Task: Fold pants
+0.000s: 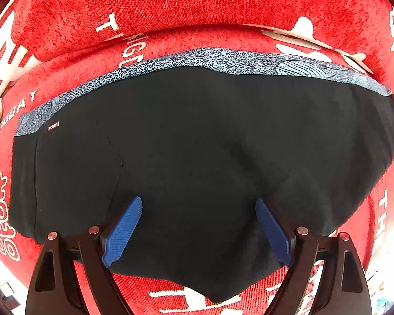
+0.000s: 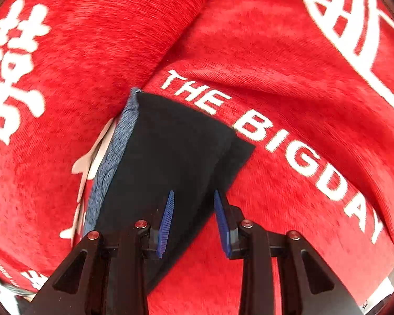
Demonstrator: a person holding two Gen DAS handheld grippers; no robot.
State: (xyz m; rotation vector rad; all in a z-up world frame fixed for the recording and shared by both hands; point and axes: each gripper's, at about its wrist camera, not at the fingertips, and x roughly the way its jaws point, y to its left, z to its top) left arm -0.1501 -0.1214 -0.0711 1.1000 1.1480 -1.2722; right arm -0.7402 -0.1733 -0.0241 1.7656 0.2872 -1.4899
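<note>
Black pants [image 1: 197, 141] with a speckled blue-grey waistband [image 1: 223, 61] lie folded flat on a red cover [image 1: 223, 0] with white lettering. My left gripper [image 1: 199, 204] is open, its blue fingers [image 1: 123, 231] spread wide over the near edge of the black cloth, holding nothing. In the right wrist view the same pants [image 2: 170, 157] show as a folded corner with the blue-grey band [image 2: 113, 157] on the left. My right gripper [image 2: 194, 197] is open above the cloth's near right edge, nothing between its blue fingers [image 2: 166, 220].
A red cushion or backrest [image 2: 92, 39] with white characters rises behind the pants, meeting the seat along a seam. White lettering "THE BIGDAY" [image 2: 275, 144] runs across the cover to the right of the pants. The cover's front edge [image 1: 2, 275] lies at the lower left.
</note>
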